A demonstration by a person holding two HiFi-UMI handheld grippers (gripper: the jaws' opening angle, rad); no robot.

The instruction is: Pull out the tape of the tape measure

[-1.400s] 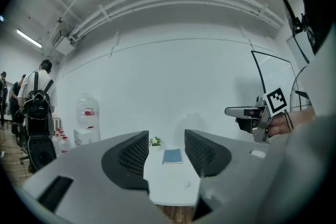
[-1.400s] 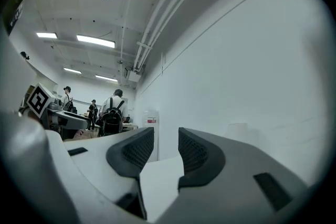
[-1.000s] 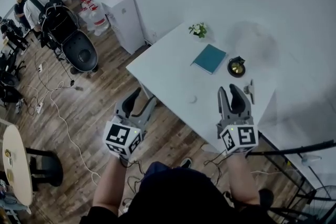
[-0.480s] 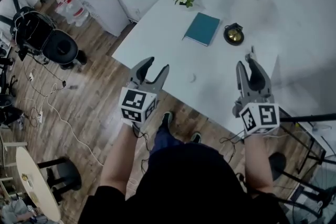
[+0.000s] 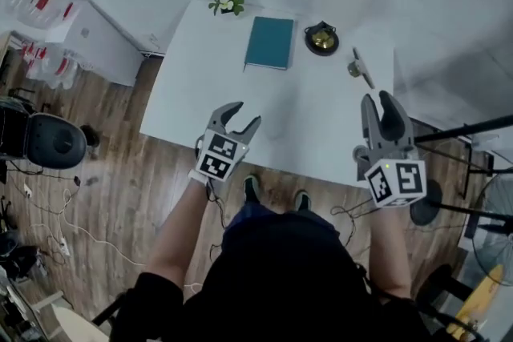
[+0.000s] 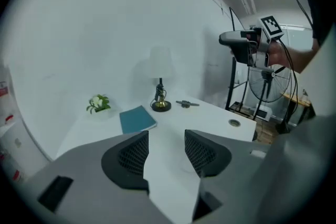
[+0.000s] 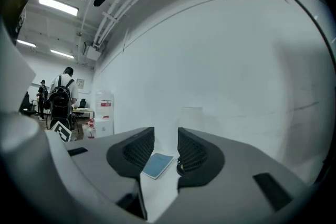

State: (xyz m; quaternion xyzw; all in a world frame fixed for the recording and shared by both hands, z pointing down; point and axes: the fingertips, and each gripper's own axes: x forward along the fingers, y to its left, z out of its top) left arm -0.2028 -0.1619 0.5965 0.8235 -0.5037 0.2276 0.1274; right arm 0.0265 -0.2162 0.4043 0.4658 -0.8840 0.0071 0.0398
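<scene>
Tape measure [image 5: 358, 68]: most likely the small grey thing lying on the table [image 5: 200, 92] just right of the lamp [image 5: 321, 38], toward the far right corner; too small to make out its tape; neither gripper touches it
Left gripper [image 5: 244, 113]: over the near edge of the table, well apart from the tape measure; jaws wide, nothing between them
Right gripper [image 5: 377, 97]: nearer the tape measure but short of it; jaws apart with a narrower gap, only the distant book [image 5: 269, 43] showing through
Step in hand: the reach, by my reading; the pull not yet begun
Doing it well: bring one gripper down around the case and close firmly; keep the other's jaws apart until they straddle the tape's end; then draw level and straight away from the case, so it does not skid into the lamp
Since a second ago: the person has squared up to the table's long side, which lay cornerwise before; the left gripper has swung from over the floor to the edge; both pairs of jaws stand as they did
</scene>
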